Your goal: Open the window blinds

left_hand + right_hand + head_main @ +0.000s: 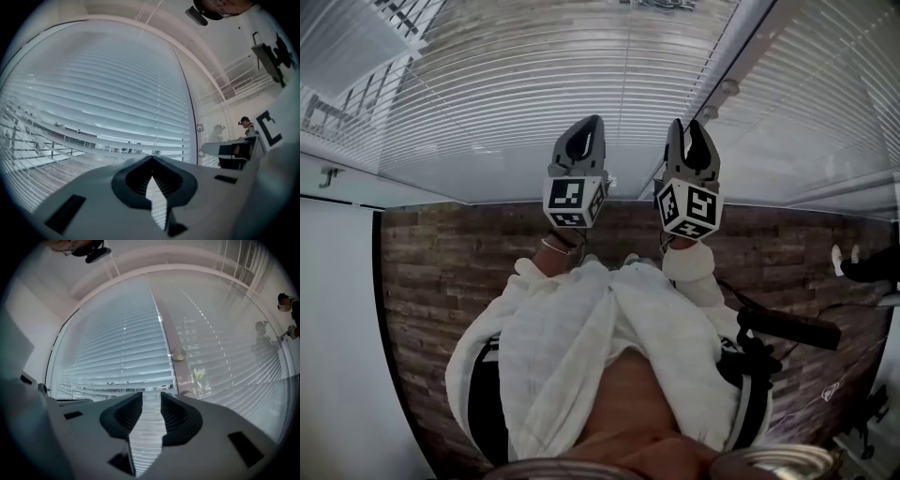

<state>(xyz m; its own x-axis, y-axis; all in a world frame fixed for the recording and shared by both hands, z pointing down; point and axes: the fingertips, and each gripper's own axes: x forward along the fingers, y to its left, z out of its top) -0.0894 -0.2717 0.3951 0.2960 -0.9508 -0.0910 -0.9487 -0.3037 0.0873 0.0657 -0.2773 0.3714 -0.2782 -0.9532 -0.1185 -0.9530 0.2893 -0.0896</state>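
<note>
White slatted blinds (534, 84) hang over the window ahead, their slats nearly flat; they fill the left gripper view (117, 93) and the right gripper view (117, 352). A grey post (741, 56) with a round knob (178, 355) divides them from a second blind (225, 343). A thin dark line, wand or cord, runs down beside the post (709, 98). My left gripper (586, 131) points at the left blind, its tips touching and holding nothing (151, 159). My right gripper (691, 131) stands open just left of the post, with only slats seen between its fingers (151, 401).
Below me is a brick-patterned floor (441, 272), with a white wall (337, 356) at the left. A dark bar-shaped object (787, 326) lies on the floor at the right, and someone's shoes (862, 267) show at the far right. Other people stand far right (244, 124).
</note>
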